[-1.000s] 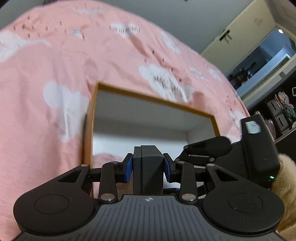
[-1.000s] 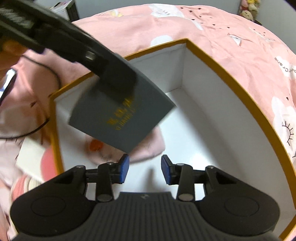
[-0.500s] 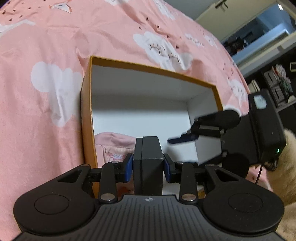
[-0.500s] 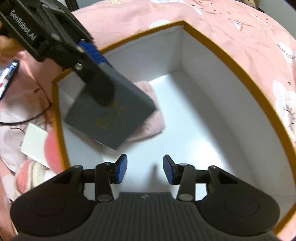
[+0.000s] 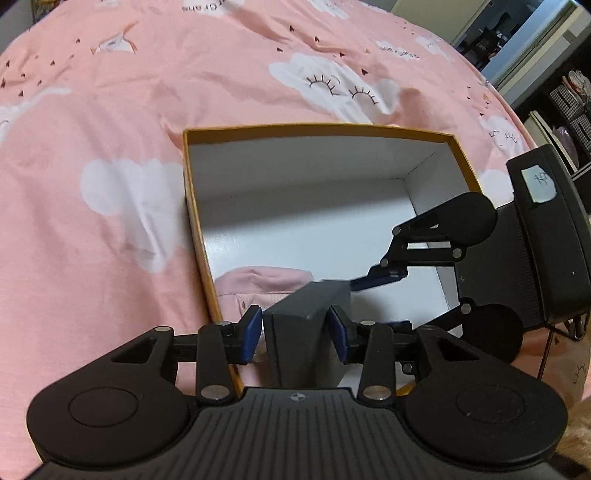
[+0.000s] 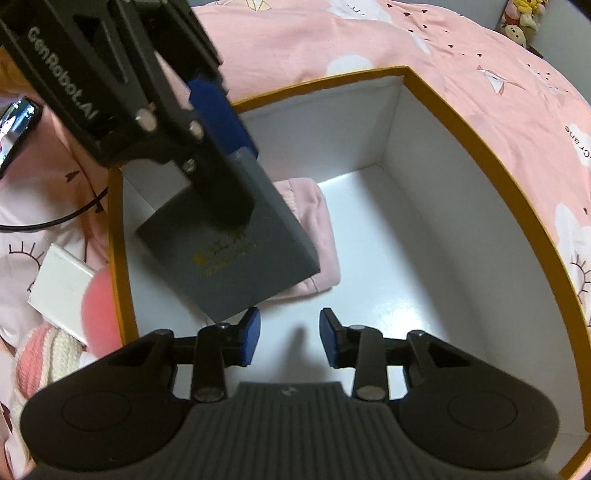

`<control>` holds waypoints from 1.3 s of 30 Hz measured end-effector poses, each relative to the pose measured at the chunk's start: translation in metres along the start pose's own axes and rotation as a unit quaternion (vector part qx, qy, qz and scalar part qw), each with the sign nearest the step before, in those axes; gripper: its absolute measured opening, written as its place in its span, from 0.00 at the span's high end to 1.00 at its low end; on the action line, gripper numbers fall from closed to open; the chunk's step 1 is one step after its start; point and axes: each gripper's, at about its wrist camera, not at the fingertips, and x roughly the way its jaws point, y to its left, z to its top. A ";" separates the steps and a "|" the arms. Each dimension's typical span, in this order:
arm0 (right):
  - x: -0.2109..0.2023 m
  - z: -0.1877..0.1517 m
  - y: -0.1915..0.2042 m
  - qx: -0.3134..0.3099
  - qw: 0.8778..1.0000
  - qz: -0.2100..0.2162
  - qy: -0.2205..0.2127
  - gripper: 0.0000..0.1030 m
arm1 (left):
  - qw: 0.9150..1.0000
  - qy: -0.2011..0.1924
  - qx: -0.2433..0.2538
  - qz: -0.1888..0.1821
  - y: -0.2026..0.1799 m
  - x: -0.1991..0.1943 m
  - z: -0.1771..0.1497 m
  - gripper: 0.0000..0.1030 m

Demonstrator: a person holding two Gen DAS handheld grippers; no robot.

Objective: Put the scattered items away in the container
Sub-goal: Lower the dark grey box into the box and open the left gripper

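A white box with an orange rim (image 5: 192, 206) (image 6: 480, 122) sits on the pink bedspread. A folded pink cloth (image 5: 258, 280) (image 6: 314, 221) lies inside it. My left gripper (image 5: 295, 328) (image 6: 225, 162) is shut on a dark grey box with gold lettering (image 5: 306, 328) (image 6: 236, 258), held tilted, low inside the container over the cloth. My right gripper (image 6: 290, 338) is open and empty, hovering over the container's near floor; it also shows in the left wrist view (image 5: 391, 295).
Outside the container's left wall lie a white card box (image 6: 59, 288), a pink ball-like item (image 6: 98, 299), a pink-and-cream knitted item (image 6: 40, 358), a phone (image 6: 14, 125) and a black cable (image 6: 55, 221). Plush toys (image 6: 521, 22) sit far back.
My left gripper has lowered the grey box deeper into the container, tilting it over the pink cloth. My right gripper stays open in nearly the same place.
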 end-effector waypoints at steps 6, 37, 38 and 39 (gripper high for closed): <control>-0.018 -0.007 -0.019 0.018 0.999 0.028 -0.011 0.63 | 0.998 -0.046 0.016 0.031 -0.005 -0.013 -0.004 0.55; 0.099 0.069 0.049 0.187 0.978 0.090 -0.026 0.69 | 0.993 -0.072 0.001 0.090 0.007 -0.032 -0.025 0.58; 0.101 0.068 0.050 0.189 0.978 0.089 -0.022 0.69 | 0.994 -0.071 0.000 0.089 0.008 -0.031 -0.025 0.58; 0.104 0.066 0.050 0.193 0.977 0.089 -0.019 0.69 | 0.994 -0.069 0.000 0.088 0.008 -0.031 -0.026 0.58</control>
